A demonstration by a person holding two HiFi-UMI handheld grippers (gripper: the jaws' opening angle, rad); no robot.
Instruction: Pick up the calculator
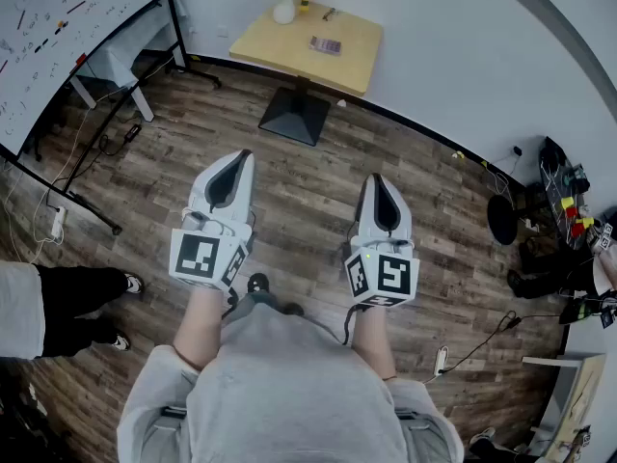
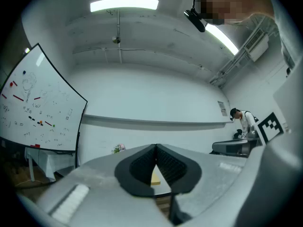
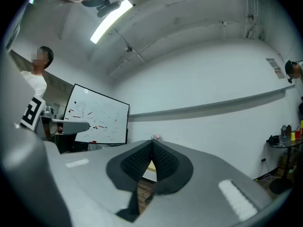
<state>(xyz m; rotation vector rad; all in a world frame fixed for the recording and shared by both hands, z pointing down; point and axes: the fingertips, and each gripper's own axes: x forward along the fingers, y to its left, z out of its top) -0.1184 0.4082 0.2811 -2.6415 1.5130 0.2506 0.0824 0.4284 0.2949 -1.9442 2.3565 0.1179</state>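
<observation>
While held out side by side ahead of a grey sweatshirt (image 1: 289, 384), both pairs closed flat and empty: left tongs (image 1: 243, 158) with pads pressed together, right tongs (image 1: 375, 181) likewise, nothing gripped in either. Beneath both, dark wood floor (image 1: 318, 177). Well ahead, against the white wall, a small yellow counter (image 1: 275, 44) on a black pedestal base (image 1: 295, 117). Near the middle of the counter top, lying flat, the calculator (image 1: 325, 45), well apart from both tongs. At the counter's back edge, a white vase (image 1: 283, 10) of flowers. Off to the left, a whiteboard (image 1: 58, 27) on a black stand. Nearer on that side, a bystander's legs (image 1: 67, 302) in black trousers.
</observation>
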